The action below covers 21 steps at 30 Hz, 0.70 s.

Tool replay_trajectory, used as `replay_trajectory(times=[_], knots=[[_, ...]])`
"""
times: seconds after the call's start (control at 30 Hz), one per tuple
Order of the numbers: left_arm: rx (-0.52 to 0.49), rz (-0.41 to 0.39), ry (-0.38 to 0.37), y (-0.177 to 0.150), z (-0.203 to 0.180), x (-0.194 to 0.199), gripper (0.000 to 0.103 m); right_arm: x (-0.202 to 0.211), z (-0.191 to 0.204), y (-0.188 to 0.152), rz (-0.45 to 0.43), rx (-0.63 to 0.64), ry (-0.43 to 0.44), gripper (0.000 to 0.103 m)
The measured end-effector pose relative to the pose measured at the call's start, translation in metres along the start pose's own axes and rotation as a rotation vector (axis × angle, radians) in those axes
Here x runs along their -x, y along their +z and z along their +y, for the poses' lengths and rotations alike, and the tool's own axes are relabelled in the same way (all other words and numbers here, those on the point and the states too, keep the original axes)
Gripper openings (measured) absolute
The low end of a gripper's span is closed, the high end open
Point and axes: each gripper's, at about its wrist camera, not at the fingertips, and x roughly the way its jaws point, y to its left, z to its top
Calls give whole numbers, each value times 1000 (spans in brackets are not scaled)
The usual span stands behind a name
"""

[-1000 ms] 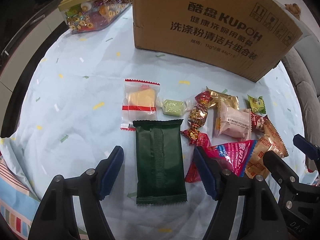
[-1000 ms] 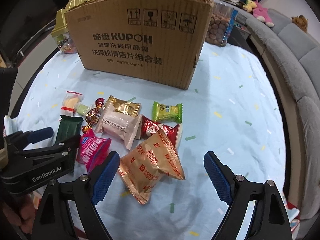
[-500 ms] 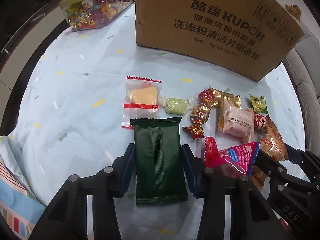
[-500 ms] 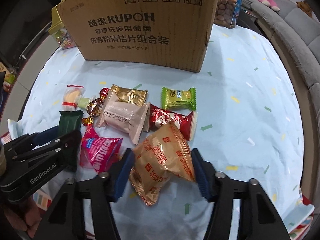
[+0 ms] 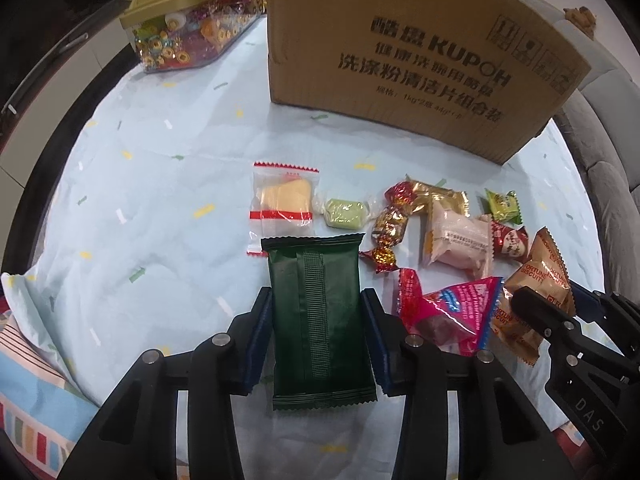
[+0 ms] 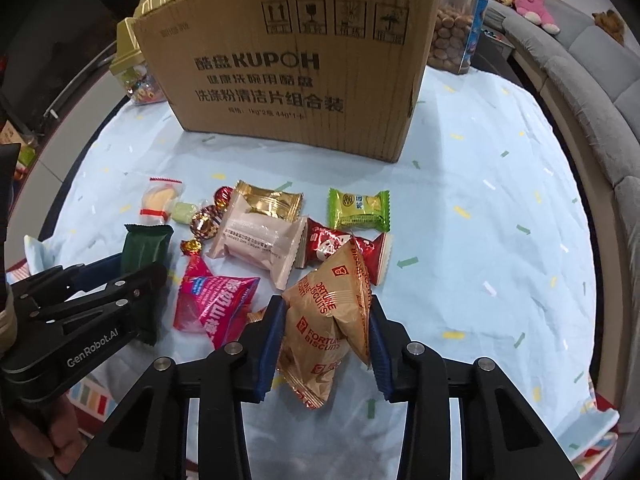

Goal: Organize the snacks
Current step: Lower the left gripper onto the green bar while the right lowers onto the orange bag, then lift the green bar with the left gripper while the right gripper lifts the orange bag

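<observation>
The left gripper (image 5: 316,332) has just closed on the green pack (image 5: 318,320), pads pressing its long edges — flat on the cloth (image 5: 140,208), at six o'clock from the box (image 5: 420,72). The right gripper (image 6: 326,344) has likewise just clamped the biscuit bag (image 6: 326,320), at five o'clock from the pink pack (image 6: 216,304). Both lifts probably want to go straight up, clear of neighbours, before swinging toward twelve o'clock.

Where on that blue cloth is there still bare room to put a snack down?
Free: the cloth left of the clear yellow-wafer packet, and right of the light-green packet toward the grey sofa. Crowded: the snack cluster before the brown cardboard box.
</observation>
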Motion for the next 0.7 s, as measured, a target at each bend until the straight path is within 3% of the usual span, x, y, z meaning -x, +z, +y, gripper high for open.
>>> replay_trajectory(times=[0.7], knots=[[-21, -102, -17, 10, -9, 59, 42, 55, 1, 11, -122, 8, -19, 39]])
